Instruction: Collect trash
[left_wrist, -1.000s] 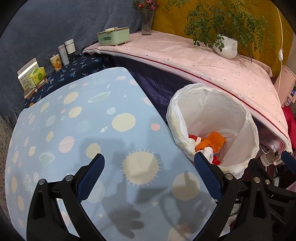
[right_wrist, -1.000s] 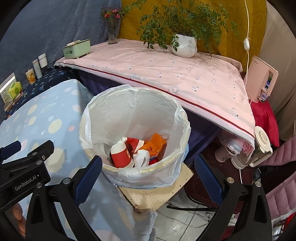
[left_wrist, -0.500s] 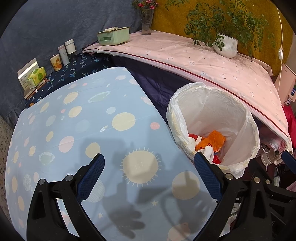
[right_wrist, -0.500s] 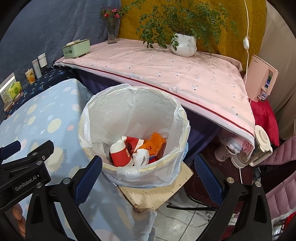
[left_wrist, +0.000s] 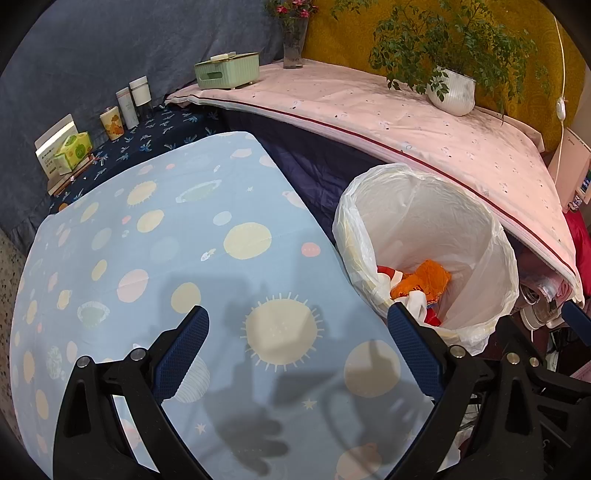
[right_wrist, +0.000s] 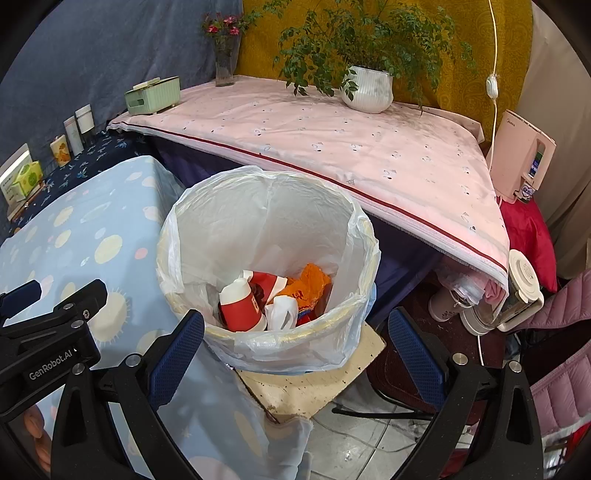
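Observation:
A bin lined with a white plastic bag (right_wrist: 354, 236) stands on a stool beside the blue dotted table (right_wrist: 74, 221). Inside lie a red and white cup (right_wrist: 242, 308), white crumpled paper (right_wrist: 282, 314) and an orange wrapper (right_wrist: 312, 284). The bin also shows in the left wrist view (left_wrist: 491, 236), with the orange wrapper (left_wrist: 424, 278) in it. My right gripper (right_wrist: 295, 343) is open and empty, just above the bin's near rim. My left gripper (left_wrist: 297, 345) is open and empty over the table (left_wrist: 166, 240), left of the bin. The left gripper's body (right_wrist: 48, 332) shows in the right wrist view.
A pink-covered table (right_wrist: 351, 147) behind the bin carries a potted plant (right_wrist: 369, 88), a green tissue box (right_wrist: 153, 96) and a flower vase (right_wrist: 224, 66). Small containers (left_wrist: 127, 101) and a tissue pack (left_wrist: 72, 151) line the far left. A kettle (right_wrist: 521, 291) and a water dispenser (right_wrist: 521, 155) stand at the right.
Both views have shifted very slightly; the bin sits a touch lower in the right wrist view. Both grippers stay open and empty.

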